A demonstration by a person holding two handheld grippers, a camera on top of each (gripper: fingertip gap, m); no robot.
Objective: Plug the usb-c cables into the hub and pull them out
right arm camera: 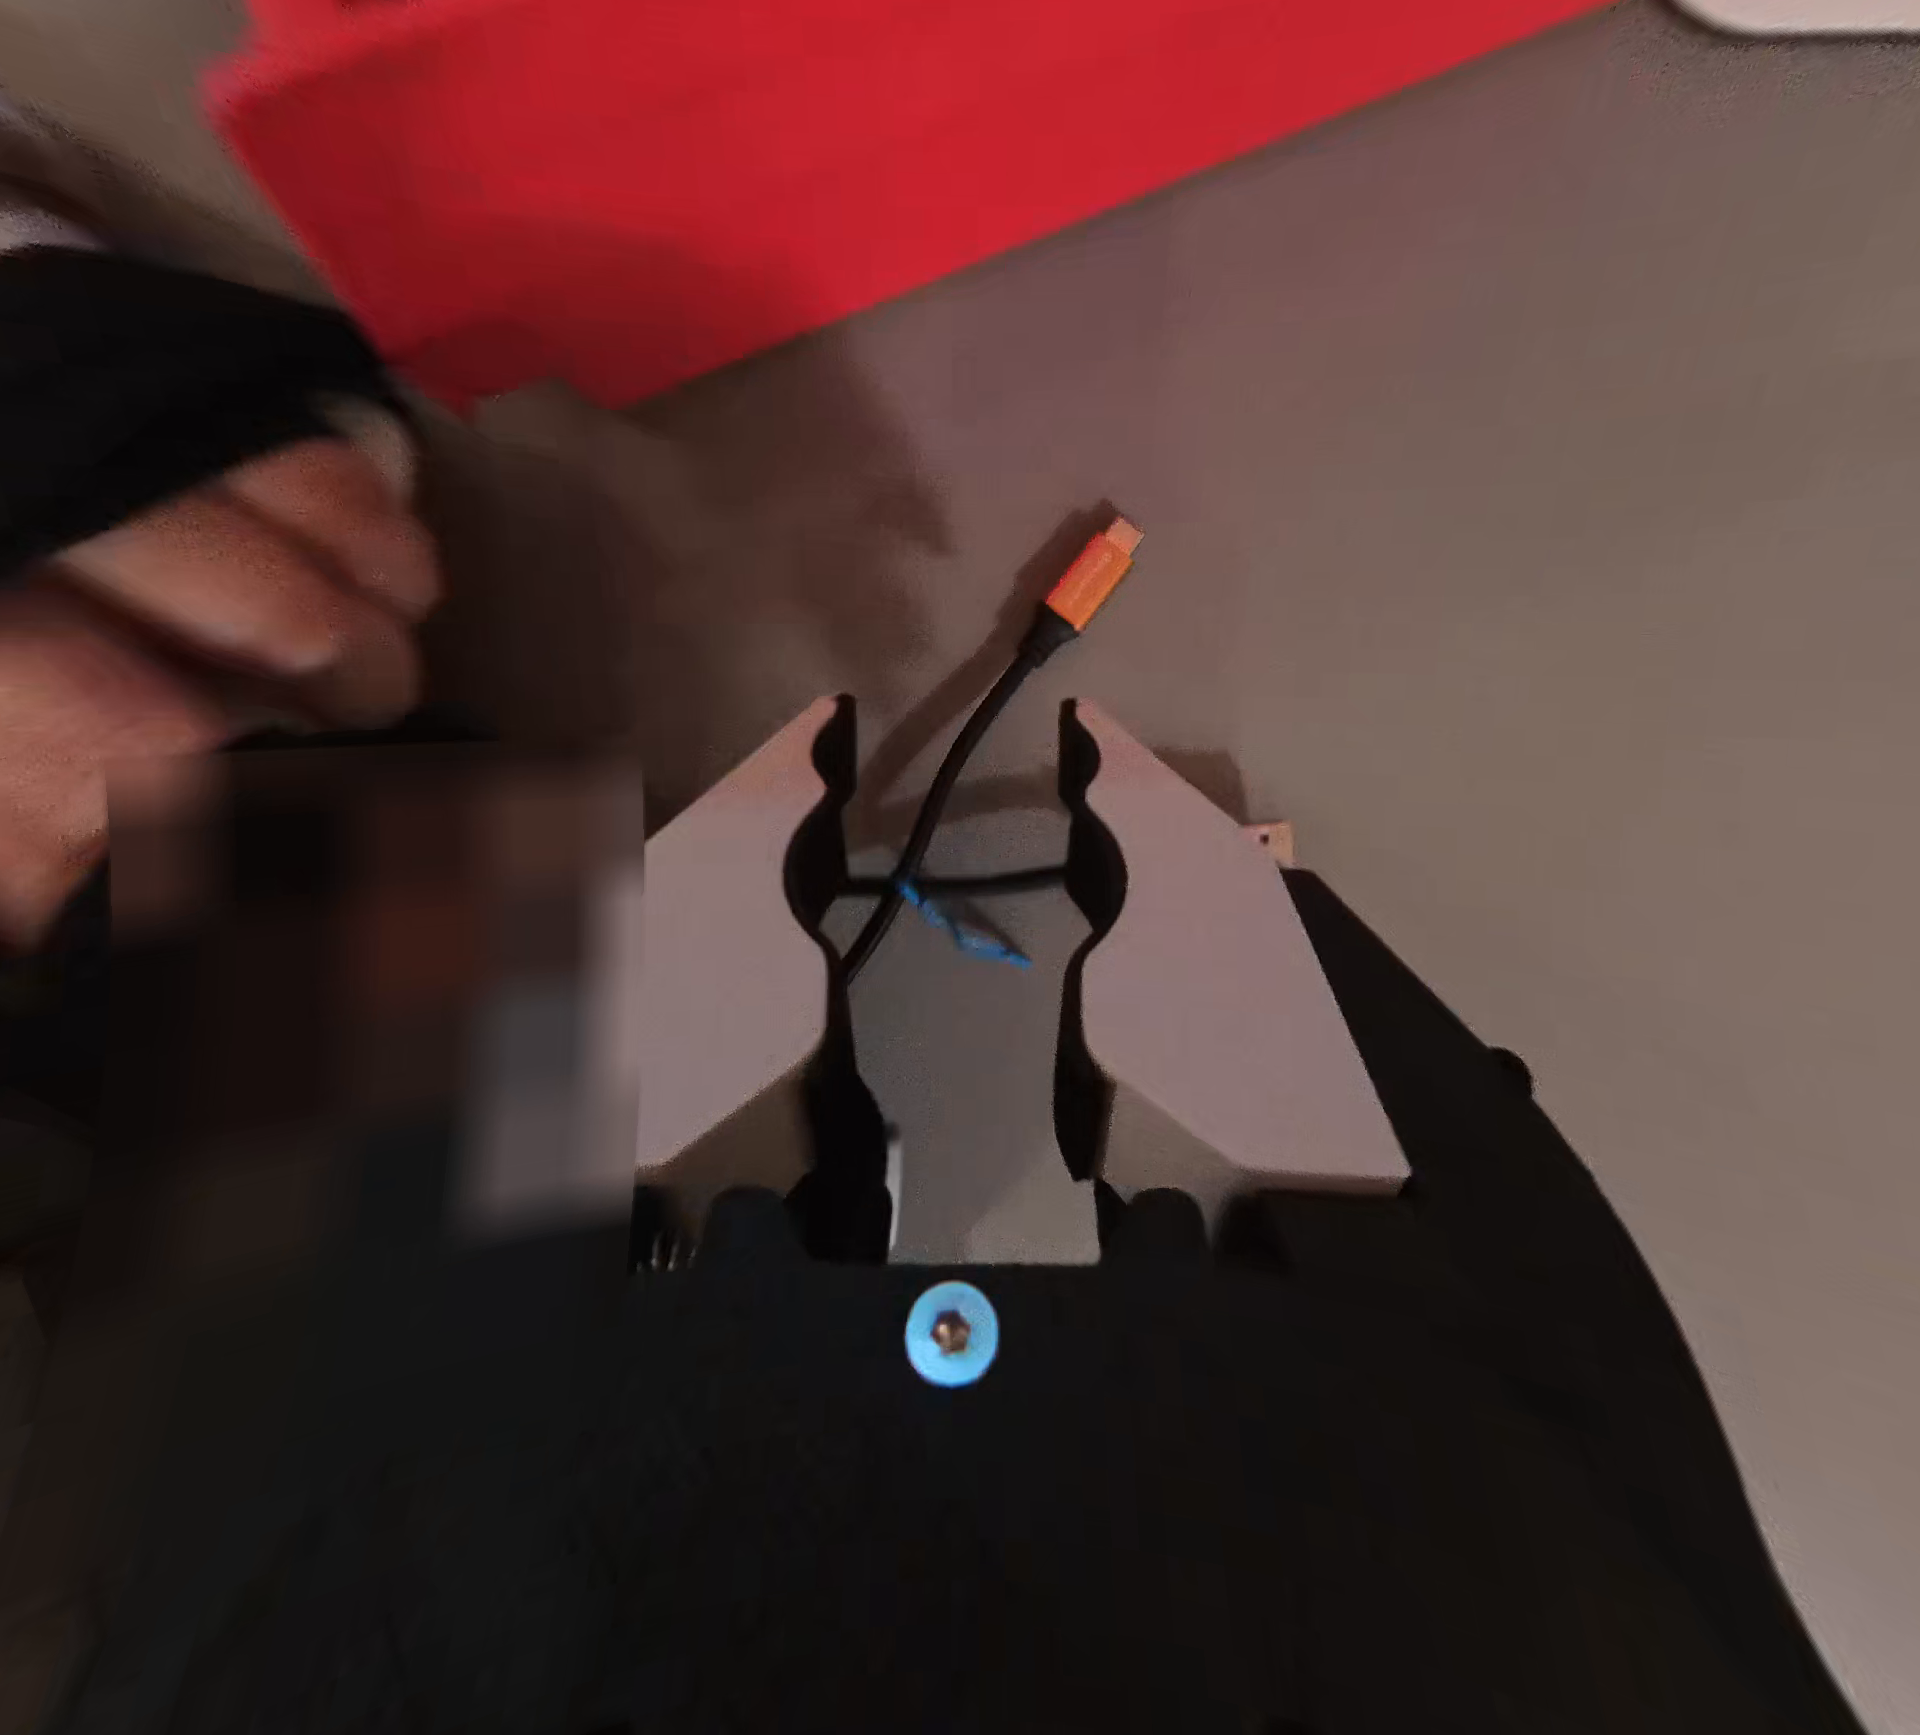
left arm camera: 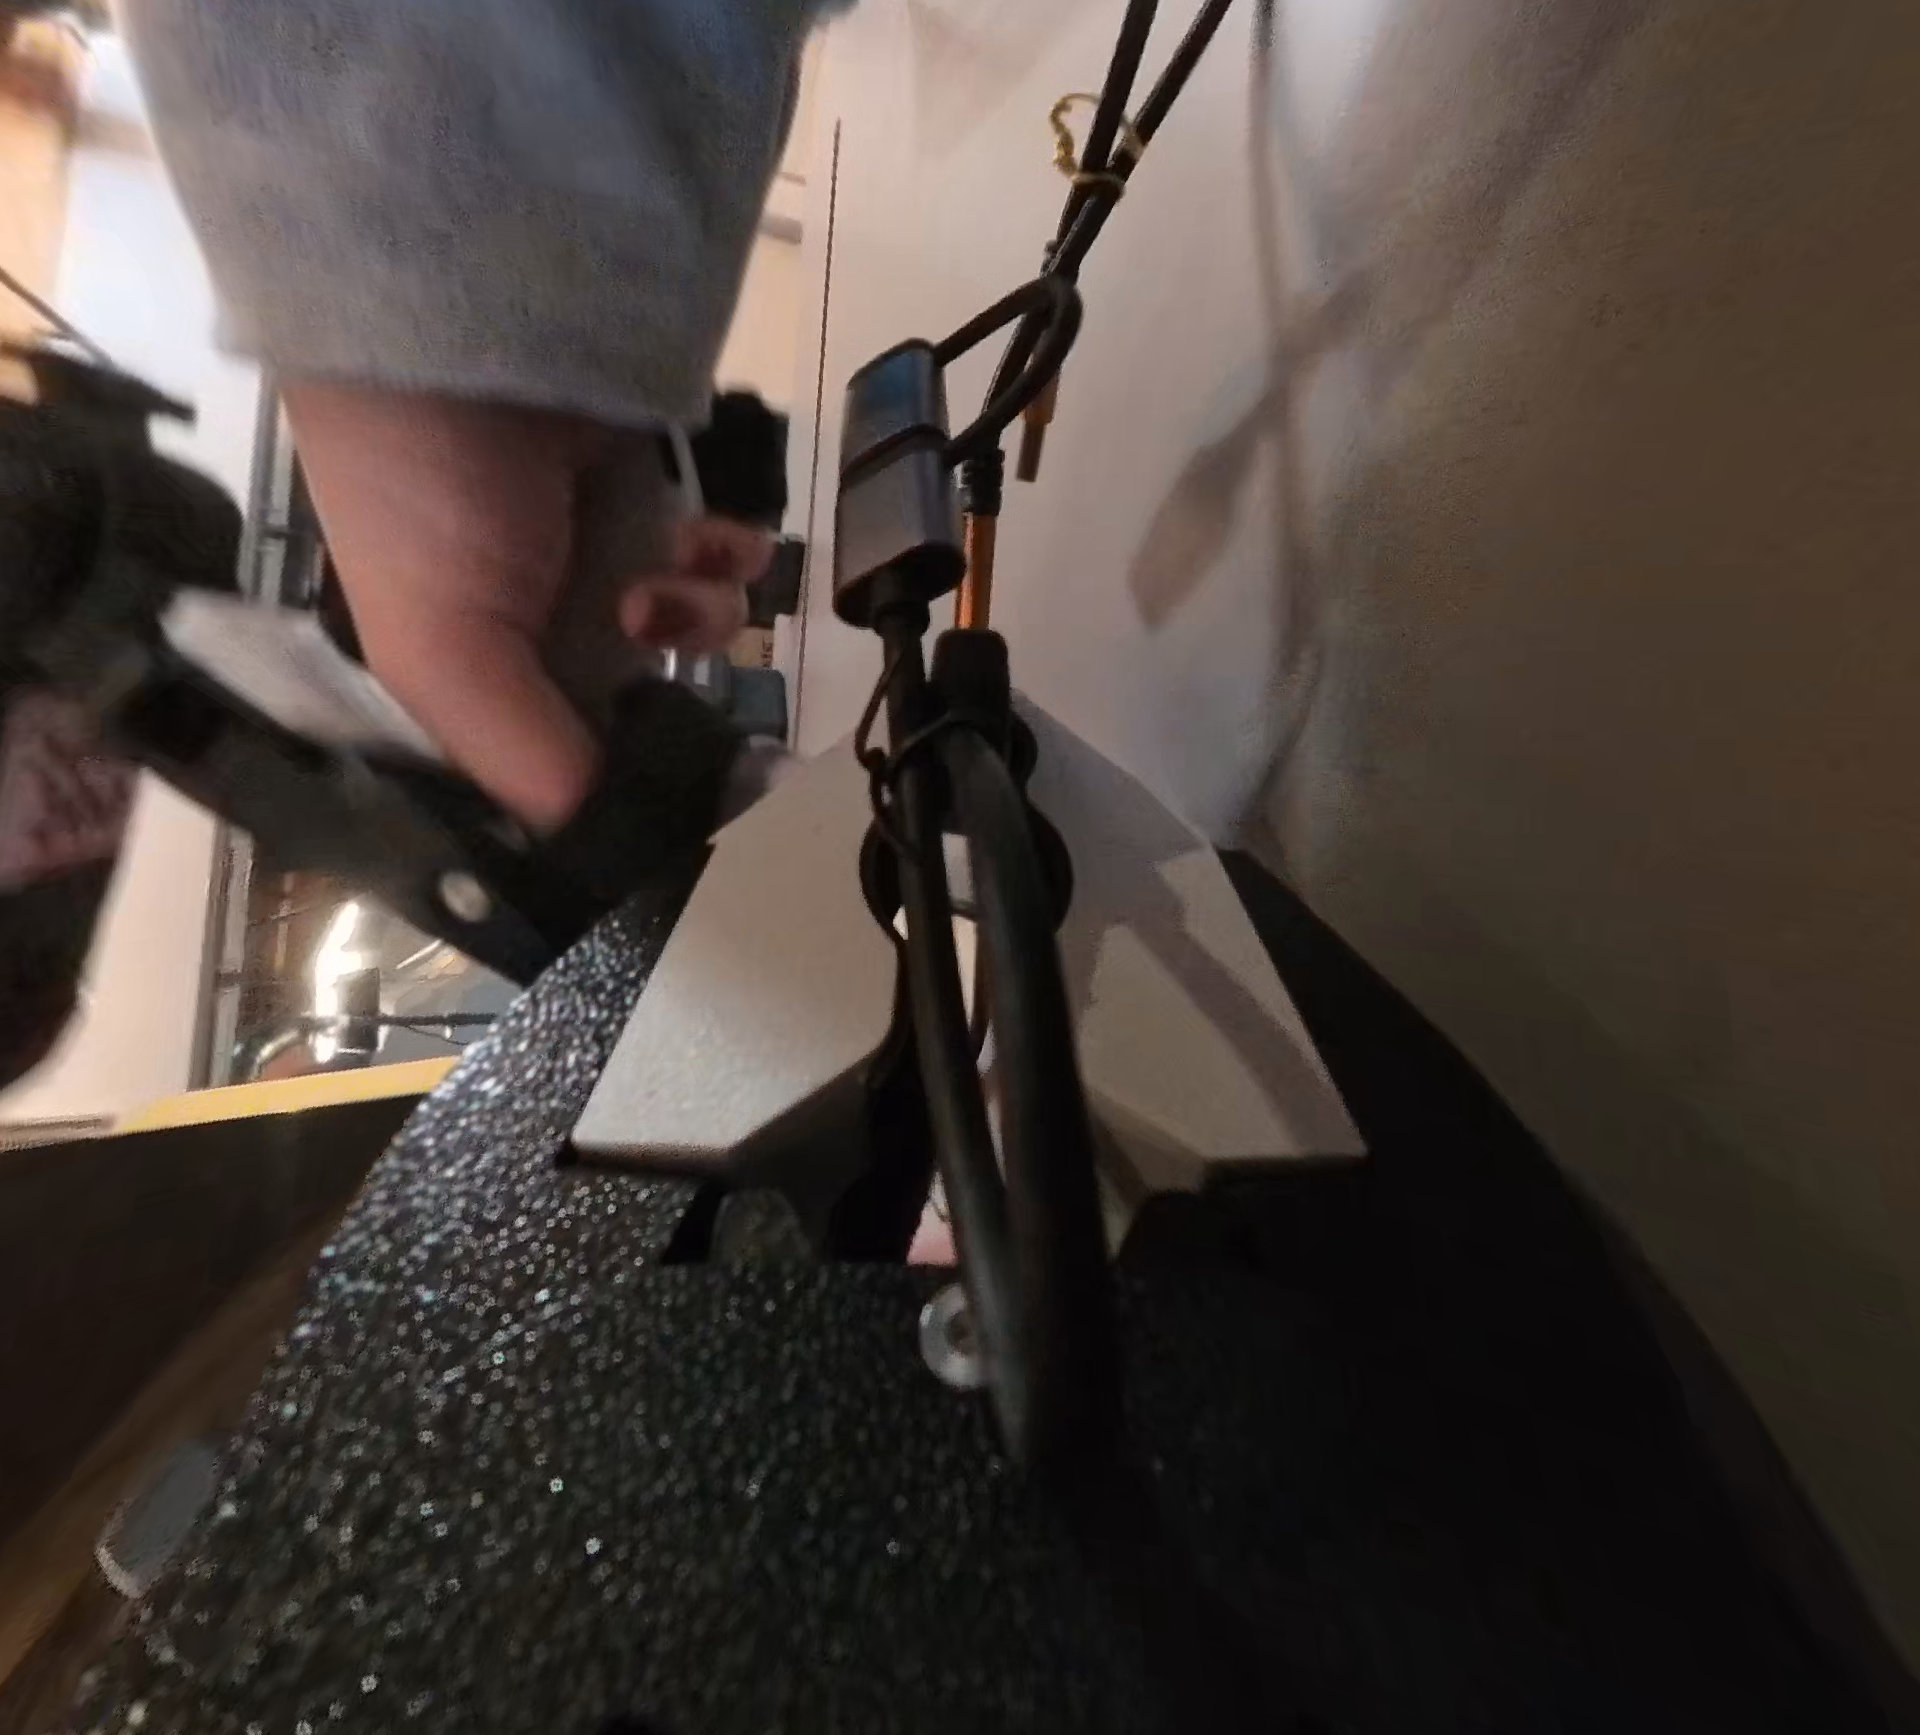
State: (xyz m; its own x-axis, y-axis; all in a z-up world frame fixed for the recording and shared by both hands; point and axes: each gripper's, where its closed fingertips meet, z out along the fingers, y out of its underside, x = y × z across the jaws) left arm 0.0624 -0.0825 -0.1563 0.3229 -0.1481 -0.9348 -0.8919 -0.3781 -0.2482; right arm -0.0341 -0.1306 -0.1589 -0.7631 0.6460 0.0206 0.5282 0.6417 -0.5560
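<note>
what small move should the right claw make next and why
Probably ease the right claw forward and close on the orange plug. Its jaws stand open, the plug lies free on the table just beyond the tips, and the black cable already runs between them.

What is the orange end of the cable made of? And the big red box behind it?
The orange plug looks like smooth plastic or coated metal: an even colour with a soft sheen and crisp edges, though the blur leaves it open. Its black cable bends loosely, so probably rubbery plastic. The red box seems hard matte plastic, flat-sided and uniformly coloured, but it is too blurred to be sure.
</note>
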